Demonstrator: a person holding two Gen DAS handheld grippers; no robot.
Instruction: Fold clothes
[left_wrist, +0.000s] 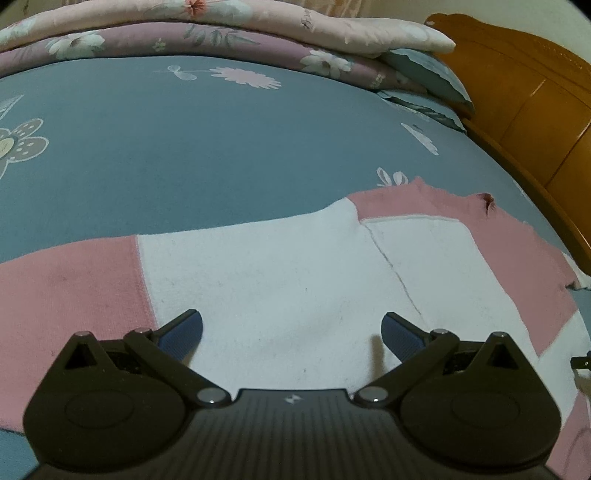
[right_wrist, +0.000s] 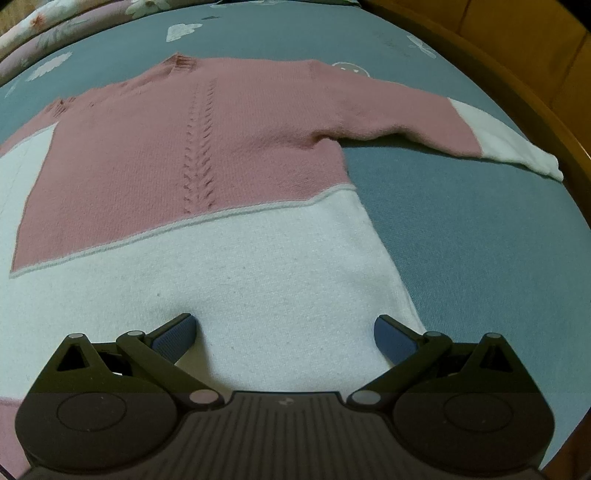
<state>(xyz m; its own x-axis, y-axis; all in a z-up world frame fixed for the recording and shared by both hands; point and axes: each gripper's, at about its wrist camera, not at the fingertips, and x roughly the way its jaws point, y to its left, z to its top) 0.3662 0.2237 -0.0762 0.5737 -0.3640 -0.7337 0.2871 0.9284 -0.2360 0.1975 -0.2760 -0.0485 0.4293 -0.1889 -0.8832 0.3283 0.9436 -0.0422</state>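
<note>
A sweater (right_wrist: 184, 147) is spread flat on a bed (right_wrist: 461, 240), one sleeve (right_wrist: 424, 122) stretched out to the right. Folded quilts (left_wrist: 221, 37) are piled behind it, and a headboard (left_wrist: 524, 92) stands along the bed's right edge.

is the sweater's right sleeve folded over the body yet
No, in the right wrist view the sleeve lies stretched out flat on the blue bedsheet, away from the sweater body.
</note>
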